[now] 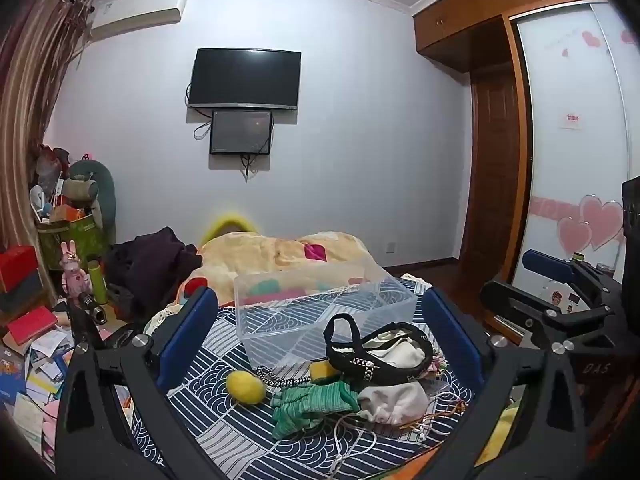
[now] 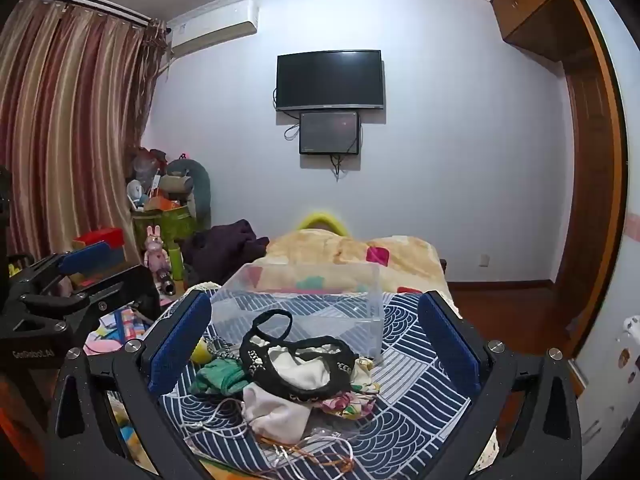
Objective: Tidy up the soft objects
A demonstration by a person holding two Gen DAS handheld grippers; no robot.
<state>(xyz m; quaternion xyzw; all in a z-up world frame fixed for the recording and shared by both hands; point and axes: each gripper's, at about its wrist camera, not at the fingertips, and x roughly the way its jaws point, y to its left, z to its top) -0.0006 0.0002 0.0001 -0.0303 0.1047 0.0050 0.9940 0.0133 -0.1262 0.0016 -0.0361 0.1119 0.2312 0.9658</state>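
Though poised above the bed (image 1: 224, 412), not yet touching anything on its blue wave-patterned cover. Largest on that cover: a clear plastic bin (image 1: 320, 308), upright, open-topped, apparently holding nothing, at the far side of the clutter.

Left gripper (image 1: 318, 300): spread wide, gripping nothing, blue pads (image 1: 184, 332) framing bin and clutter alike. Right gripper (image 2: 314, 304): likewise agape and bare, just to the right of its twin, at about the same height.

Right up against the bin's near wall, as far as can be told, a heap of soft things. Topmost, a black studded band (image 1: 376, 360), looped, long axis running left to right, so in line with the opening of either gripper rather than across it. Inside its loop, pale cloth. At the heap's near edge, a white drawstring pouch (image 1: 392, 400). Left of the pouch, a crumpled green knit (image 1: 312, 404). Further left, just clear of the heap, a yellow felt ball (image 1: 245, 387). Between ball and band, a small yellow sponge (image 1: 322, 370) beside a bead chain. Nearest of all, thin white cord trailing off the heap.

Judging by the two views: heap dead ahead and centred for the right gripper, right of centre for the left one; ball and green knit closer to the left. Probably best to take the band with the right, pinching a short side or turning the wrist first, then to carry it straight forward to the bin.
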